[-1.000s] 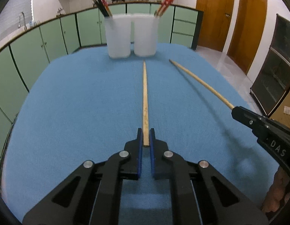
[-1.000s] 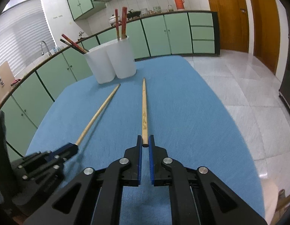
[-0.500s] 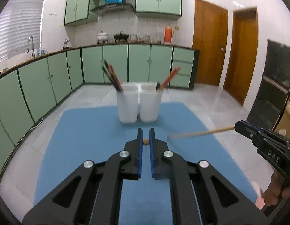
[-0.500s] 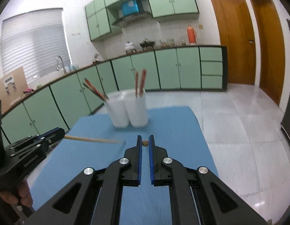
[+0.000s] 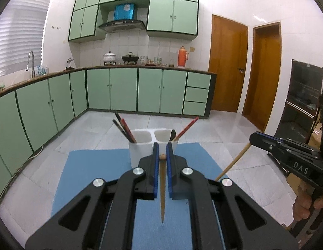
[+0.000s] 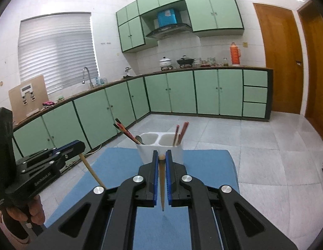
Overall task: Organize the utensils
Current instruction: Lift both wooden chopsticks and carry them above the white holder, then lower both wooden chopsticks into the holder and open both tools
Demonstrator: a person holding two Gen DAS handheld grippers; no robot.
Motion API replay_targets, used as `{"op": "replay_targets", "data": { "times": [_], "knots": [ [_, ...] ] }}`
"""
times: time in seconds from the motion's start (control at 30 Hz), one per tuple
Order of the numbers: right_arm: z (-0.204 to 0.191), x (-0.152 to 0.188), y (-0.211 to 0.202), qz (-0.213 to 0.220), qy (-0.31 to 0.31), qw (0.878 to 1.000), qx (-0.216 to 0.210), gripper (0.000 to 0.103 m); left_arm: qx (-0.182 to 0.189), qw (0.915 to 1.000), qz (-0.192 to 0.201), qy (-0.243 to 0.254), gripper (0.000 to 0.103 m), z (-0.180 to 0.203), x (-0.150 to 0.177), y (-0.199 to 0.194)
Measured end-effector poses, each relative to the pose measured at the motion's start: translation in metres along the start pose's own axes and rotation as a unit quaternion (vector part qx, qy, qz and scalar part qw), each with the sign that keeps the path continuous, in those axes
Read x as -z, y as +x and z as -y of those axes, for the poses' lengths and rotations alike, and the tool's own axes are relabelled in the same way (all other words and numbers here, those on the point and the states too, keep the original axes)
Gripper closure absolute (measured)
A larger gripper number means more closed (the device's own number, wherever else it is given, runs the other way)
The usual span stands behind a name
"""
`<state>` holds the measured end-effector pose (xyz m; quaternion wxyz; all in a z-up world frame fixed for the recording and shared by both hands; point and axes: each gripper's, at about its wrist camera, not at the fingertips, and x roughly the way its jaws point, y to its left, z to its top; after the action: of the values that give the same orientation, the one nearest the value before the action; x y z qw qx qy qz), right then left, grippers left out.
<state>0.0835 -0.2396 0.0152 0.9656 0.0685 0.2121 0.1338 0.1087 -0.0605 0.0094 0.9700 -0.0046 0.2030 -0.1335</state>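
My left gripper is shut on a wooden chopstick that hangs point down over the blue mat. My right gripper is shut on a second wooden chopstick, also point down. Each gripper shows in the other's view, the right one with its chopstick, the left one with its chopstick. A white two-compartment holder stands at the mat's far end, just beyond both grippers. It holds dark and red chopsticks and a spoon.
The blue mat covers the table. Tiled floor lies beyond it, with green kitchen cabinets along the back and left. A dark glass cabinet stands at the right. Wooden doors are at the back right.
Both grippers have lifted their chopsticks off the mat and tilted up. The chopsticks lay flat a second ago and now hang point down, high above the mat, near the holder.
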Motion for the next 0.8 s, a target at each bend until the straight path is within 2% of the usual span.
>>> {"op": "replay_targets", "data": {
  "times": [0.23,0.47,0.8],
  "knots": [
    [-0.008,-0.023,0.001,0.020,-0.017,1.000,-0.011,0.096,0.001,0.9995,0.030,0.002,0.097,-0.005,-0.026,0.004],
    [-0.009,-0.063,0.002,0.057,-0.022,0.998,-0.016,0.096,-0.004,0.9972,0.075,0.001,0.097,-0.010,-0.066,0.011],
    [-0.005,-0.119,0.031,0.093,-0.033,0.995,-0.001,0.096,-0.021,0.9881,0.152,0.006,0.097,-0.005,-0.132,0.039]
  ]
}}
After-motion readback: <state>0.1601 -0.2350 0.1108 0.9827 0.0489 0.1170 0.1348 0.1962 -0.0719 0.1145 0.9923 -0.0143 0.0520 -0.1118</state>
